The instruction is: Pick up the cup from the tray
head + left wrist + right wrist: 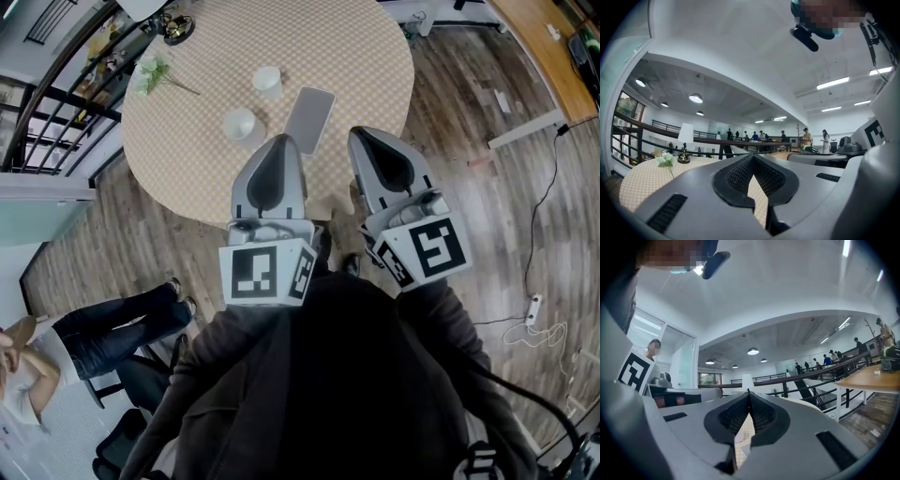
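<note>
The table (375,56) runs off the head view's top edge; the left hand-held gripper (283,141) and right hand-held gripper (360,133) hide its near rim

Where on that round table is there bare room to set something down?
The right side of the table, from tray to rim, is bare. So is the far strip between lamp and far cup. Crowded: the left half, with flowers, near cup and tray.

The head view looks steeply down from above the person onto the round table (309,37), the left gripper (284,141) and the right gripper (364,133). Each gripper view sits close behind its own jaws, facing level across that table toward the railing (713,139), which both share.
</note>
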A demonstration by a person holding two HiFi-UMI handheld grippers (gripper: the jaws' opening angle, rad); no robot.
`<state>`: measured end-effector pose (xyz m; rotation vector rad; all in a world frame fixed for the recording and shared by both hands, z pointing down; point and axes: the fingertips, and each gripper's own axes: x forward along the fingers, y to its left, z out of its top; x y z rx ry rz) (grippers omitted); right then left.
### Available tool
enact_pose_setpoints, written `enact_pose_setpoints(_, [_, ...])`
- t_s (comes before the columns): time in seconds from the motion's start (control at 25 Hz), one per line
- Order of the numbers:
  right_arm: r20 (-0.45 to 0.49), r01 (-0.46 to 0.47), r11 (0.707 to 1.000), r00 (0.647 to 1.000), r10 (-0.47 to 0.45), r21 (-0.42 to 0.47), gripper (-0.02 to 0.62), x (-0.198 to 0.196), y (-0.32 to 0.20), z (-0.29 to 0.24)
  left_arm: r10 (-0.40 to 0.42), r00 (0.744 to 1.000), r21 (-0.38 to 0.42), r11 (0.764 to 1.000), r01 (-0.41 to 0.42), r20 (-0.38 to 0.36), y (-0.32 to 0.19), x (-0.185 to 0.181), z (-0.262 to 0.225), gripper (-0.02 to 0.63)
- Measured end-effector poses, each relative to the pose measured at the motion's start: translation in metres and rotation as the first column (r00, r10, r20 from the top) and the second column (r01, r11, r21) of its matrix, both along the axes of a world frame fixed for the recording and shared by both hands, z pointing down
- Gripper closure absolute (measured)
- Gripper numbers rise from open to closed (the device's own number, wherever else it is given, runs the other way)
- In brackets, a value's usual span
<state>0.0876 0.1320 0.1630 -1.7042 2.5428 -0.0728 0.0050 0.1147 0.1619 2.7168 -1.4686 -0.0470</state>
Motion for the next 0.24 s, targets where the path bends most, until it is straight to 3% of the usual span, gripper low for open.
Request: enact_pose_setpoints(0.24, [0.002, -0.006, 1.0, 1.0, 0.006, 0.002, 0.588, 0.0073, 0.005, -0.0003, 0.003, 1.0, -0.003, 1.0, -0.003, 0.004, 0.0055, 0.0062, 0.0005, 0.6])
